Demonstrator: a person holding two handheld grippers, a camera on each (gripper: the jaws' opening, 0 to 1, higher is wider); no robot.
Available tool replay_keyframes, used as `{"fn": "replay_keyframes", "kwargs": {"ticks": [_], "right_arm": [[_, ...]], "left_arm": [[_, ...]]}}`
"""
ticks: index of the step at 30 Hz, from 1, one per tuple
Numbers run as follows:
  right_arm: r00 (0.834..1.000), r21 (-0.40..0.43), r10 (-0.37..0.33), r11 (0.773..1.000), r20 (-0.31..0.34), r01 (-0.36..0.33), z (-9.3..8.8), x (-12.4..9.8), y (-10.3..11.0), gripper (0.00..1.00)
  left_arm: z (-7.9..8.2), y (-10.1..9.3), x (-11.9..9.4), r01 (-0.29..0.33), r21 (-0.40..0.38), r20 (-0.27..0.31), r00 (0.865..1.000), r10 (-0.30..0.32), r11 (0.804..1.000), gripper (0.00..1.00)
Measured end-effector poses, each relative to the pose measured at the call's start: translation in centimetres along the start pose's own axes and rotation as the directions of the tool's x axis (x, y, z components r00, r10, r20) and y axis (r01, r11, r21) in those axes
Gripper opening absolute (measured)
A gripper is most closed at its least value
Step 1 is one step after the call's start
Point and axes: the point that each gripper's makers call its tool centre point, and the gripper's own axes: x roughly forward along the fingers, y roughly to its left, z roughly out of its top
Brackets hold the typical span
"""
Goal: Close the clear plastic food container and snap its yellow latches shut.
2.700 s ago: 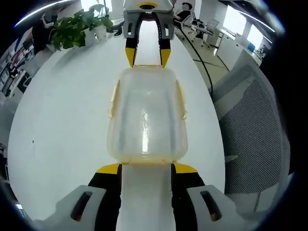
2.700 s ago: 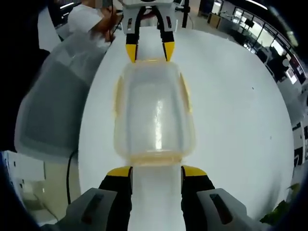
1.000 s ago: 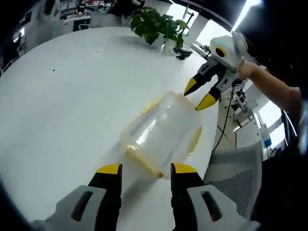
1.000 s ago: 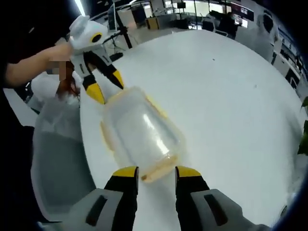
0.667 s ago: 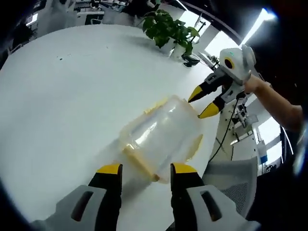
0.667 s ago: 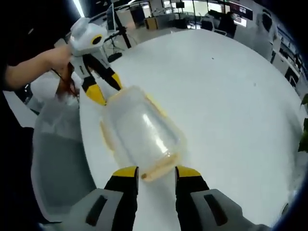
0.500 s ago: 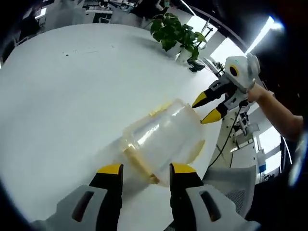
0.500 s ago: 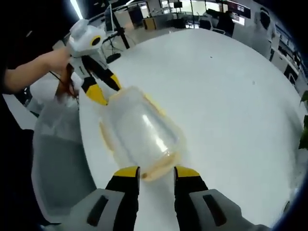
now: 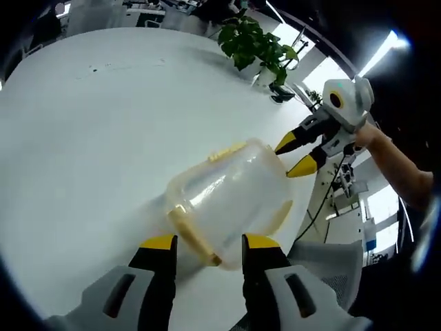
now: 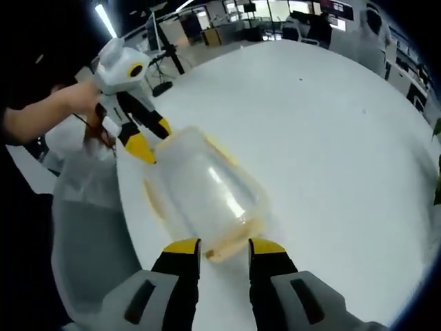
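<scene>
The clear container [image 9: 227,200] lay mid-frame on the white table [image 9: 89,138] in the left gripper view, its lid seemingly on. My left gripper [image 9: 202,243] stood apart at its near end, where a yellow latch [image 9: 193,236] looked unsnapped. My right gripper [image 10: 216,247], jaws apart too, sat at the opposite end. I judged the latching unfinished, though I couldn't tell about the side latches.

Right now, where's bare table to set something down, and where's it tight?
Free: the white table between the container and the plant. Crowded: the table edge by the mesh chair, where the left tongs and right tongs bracket the container.
</scene>
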Motion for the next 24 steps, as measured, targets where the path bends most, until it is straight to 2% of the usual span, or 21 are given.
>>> {"fn": "replay_keyframes", "kwargs": {"ticks": [3, 11, 14, 24], "right_arm": [[1.0, 0.009, 0.002, 1.0, -0.008, -0.002, -0.13, 0.31, 0.0, 0.27], [1.0, 0.102, 0.027, 0.994, -0.003, -0.027, -0.28, 0.36, 0.01, 0.27], [0.999, 0.153, 0.04, 0.988, -0.021, -0.036, -0.42, 0.47, 0.04, 0.27], [0.998, 0.162, 0.046, 0.986, -0.041, -0.039, -0.43, 0.42, 0.26, 0.23]], "left_arm": [[0.03, -0.08, 0.06, 0.005, -0.01, 0.001, 1.0, -0.005, 1.0, 0.36], [0.11, -0.16, 0.37, 0.009, -0.036, 0.003, 1.0, -0.009, 0.999, 0.36], [0.06, -0.22, 0.36, 0.006, -0.035, 0.001, 1.0, -0.006, 0.999, 0.36], [0.17, -0.36, 0.45, 0.001, -0.06, 0.013, 1.0, -0.001, 0.998, 0.35]]}}
